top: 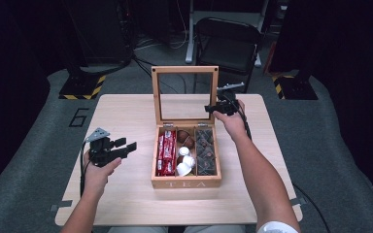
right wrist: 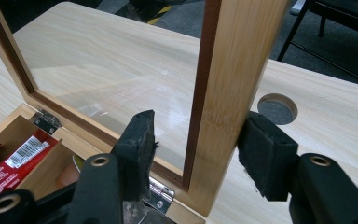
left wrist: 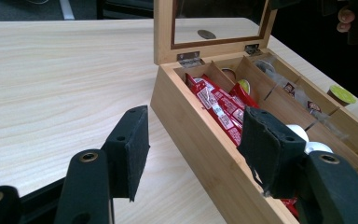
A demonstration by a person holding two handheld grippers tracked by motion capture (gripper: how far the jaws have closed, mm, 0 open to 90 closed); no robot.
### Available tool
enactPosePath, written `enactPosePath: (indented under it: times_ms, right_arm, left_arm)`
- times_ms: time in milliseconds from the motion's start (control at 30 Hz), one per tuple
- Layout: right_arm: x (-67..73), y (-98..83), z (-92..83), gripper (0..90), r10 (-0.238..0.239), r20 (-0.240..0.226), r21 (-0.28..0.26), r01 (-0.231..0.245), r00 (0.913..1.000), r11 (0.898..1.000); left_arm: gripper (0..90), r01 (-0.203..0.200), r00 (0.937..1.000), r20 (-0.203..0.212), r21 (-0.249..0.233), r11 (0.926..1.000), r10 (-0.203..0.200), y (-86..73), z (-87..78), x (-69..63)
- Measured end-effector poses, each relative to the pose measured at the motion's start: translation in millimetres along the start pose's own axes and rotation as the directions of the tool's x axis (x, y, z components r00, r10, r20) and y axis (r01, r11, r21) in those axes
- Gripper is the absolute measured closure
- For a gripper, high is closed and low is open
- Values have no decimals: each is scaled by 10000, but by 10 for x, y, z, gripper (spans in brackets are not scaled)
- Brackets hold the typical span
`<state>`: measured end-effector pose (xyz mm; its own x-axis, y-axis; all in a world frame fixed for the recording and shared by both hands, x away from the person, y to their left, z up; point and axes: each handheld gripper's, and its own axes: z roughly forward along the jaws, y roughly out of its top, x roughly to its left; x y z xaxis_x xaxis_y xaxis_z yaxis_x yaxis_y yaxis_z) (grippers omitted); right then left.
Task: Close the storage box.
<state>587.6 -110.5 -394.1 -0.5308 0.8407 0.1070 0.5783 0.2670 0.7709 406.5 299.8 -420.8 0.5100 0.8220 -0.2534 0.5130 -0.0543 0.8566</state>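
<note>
A wooden tea box (top: 186, 183) sits mid-table with its glass-paned lid (top: 185, 71) standing upright. Inside lie red sachets (top: 166, 151), brown capsules (top: 185, 138) and white capsules (top: 185, 162), and dark packets (top: 205, 153). My right gripper (top: 212, 108) is open at the lid's right edge. In the right gripper view its jaws (right wrist: 198, 140) straddle the lid's frame (right wrist: 228, 70); one pad touches the wood, the other stands apart. My left gripper (top: 127, 144) hovers open left of the box. In the left gripper view the box's near wall (left wrist: 177, 100) runs between its open jaws (left wrist: 196, 140), by the red sachets (left wrist: 219, 105).
The light wooden table (top: 121, 111) has a round cable hole (right wrist: 277, 108) behind the lid. A black folding chair (top: 228, 43) stands beyond the far edge. Striped stand bases (top: 83, 87) sit on the grey floor at both back corners.
</note>
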Motion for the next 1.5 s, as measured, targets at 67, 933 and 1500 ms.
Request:
enactPosePath:
  times_ms: [67,933,1500]
  right_arm:
    - [-3,-3,-5,487,-79,52,-25,79,10000,10000]
    - [-32,-12,-12,579,13,307,-106,-10,9995,9999]
    - [-54,43,64,519,196,1,-395,-196,9998,9990]
  left_arm:
    - [419,-25,10000,9,49,10000,25,2,2,-4]
    - [420,-17,10000,-2,-7,10000,17,5,1,4]
    - [423,40,10000,-62,-59,10000,-40,6,-20,42]
